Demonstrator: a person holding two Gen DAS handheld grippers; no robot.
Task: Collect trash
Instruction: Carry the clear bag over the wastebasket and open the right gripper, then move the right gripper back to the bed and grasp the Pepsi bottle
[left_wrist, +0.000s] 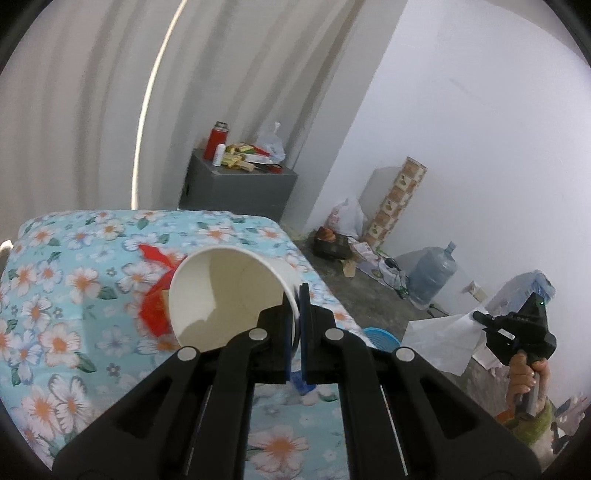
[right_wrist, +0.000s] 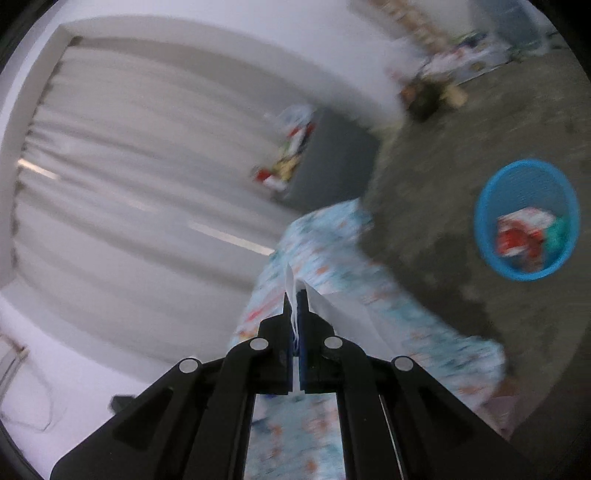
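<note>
My left gripper (left_wrist: 295, 295) is shut on the rim of a white paper cup (left_wrist: 229, 291), held tilted above a table with a blue floral cloth (left_wrist: 55, 295). A red wrapper (left_wrist: 155, 306) lies on the cloth behind the cup. My right gripper (right_wrist: 294, 295) is shut on a white tissue (right_wrist: 332, 314); in the left wrist view that gripper (left_wrist: 480, 317) holds the tissue (left_wrist: 439, 338) in the air to the right of the table. A blue trash basket (right_wrist: 487, 240) with red-and-white packaging inside stands on the floor; its rim (left_wrist: 380, 334) shows beside the table.
A grey cabinet (left_wrist: 236, 188) with a red flask (left_wrist: 217, 138) and clutter stands by the curtain. A water jug (left_wrist: 432, 273), plastic bags and cables lie along the far wall. The floor is bare concrete (right_wrist: 461, 129).
</note>
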